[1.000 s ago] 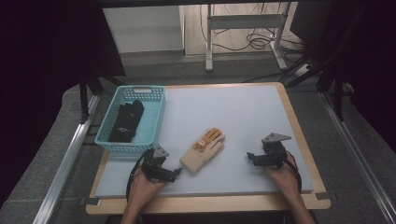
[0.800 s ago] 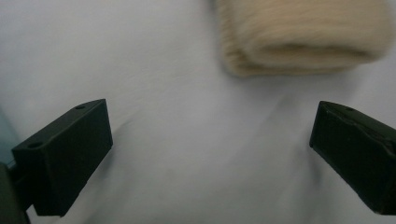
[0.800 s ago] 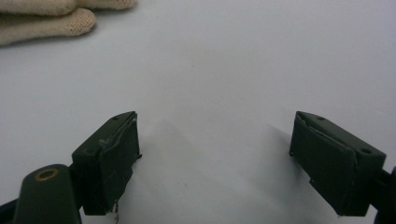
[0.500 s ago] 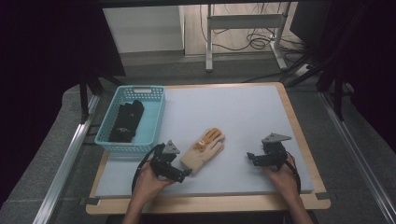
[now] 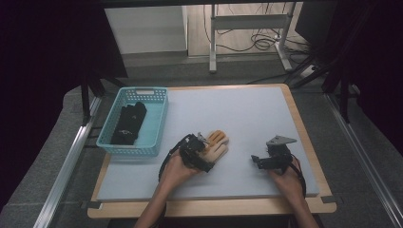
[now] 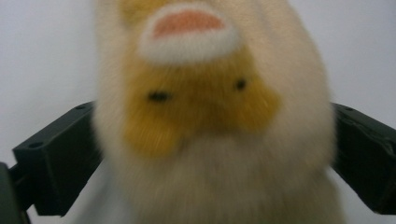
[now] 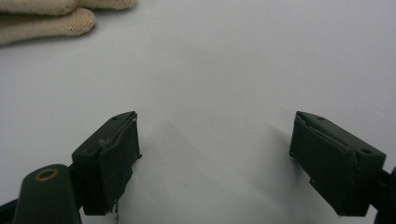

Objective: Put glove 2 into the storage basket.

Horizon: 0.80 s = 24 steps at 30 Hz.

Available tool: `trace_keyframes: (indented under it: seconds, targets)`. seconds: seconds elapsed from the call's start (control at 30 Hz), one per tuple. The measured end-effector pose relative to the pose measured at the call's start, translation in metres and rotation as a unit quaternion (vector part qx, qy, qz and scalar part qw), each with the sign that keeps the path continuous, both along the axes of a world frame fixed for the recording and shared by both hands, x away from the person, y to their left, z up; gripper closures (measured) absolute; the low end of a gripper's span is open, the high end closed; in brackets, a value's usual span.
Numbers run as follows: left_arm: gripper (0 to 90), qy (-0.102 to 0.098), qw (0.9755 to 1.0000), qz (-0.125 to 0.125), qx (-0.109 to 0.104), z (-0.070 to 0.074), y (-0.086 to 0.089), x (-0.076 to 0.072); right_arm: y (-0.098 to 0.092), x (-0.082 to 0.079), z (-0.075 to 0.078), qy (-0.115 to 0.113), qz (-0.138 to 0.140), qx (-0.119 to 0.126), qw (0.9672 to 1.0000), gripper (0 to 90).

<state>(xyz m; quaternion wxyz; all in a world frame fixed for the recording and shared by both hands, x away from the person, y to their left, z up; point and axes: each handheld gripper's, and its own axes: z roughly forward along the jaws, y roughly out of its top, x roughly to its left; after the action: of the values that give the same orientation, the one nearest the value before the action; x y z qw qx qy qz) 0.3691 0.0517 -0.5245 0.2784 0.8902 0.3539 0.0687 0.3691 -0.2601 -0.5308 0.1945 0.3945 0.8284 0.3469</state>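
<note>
A cream and orange knitted glove lies on the pale mat, fingers pointing away from me. My left gripper sits over its cuff end. In the left gripper view the glove lies between the jaws, which stand wide apart on either side of it, so my left gripper is open. My right gripper rests open on the mat to the right, apart from the glove. In its own view my right gripper has bare mat between the jaws, and the glove's fingertips lie at the top left.
A light blue basket stands at the mat's left edge with black gloves inside. The wooden table rim runs along the front. Metal rails flank both sides of the table.
My left gripper has moved forward and right, from beside the glove's cuff to around it. The right gripper has stayed in place.
</note>
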Motion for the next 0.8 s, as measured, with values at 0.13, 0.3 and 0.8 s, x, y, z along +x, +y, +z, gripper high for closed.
trace_keyframes:
  seconds: [0.13, 0.3, 0.8]
  targets:
    - [9.8, -0.010, 0.9998, -0.004, 0.016, 0.000, -0.007, -0.004, 0.000, 0.000, 0.000, 0.000, 0.000, 0.000, 1.0000, 15.4]
    - [27.3, -0.010, 0.9998, -0.001, 0.015, 0.004, -0.005, -0.009, 0.000, 0.000, 0.000, -0.001, 0.000, -0.001, 1.0000, 15.4]
    - [54.8, 0.003, 0.9999, 0.009, 0.011, 0.022, 0.006, -0.006, 0.000, 0.000, 0.000, -0.001, 0.000, -0.001, 1.0000, 15.4]
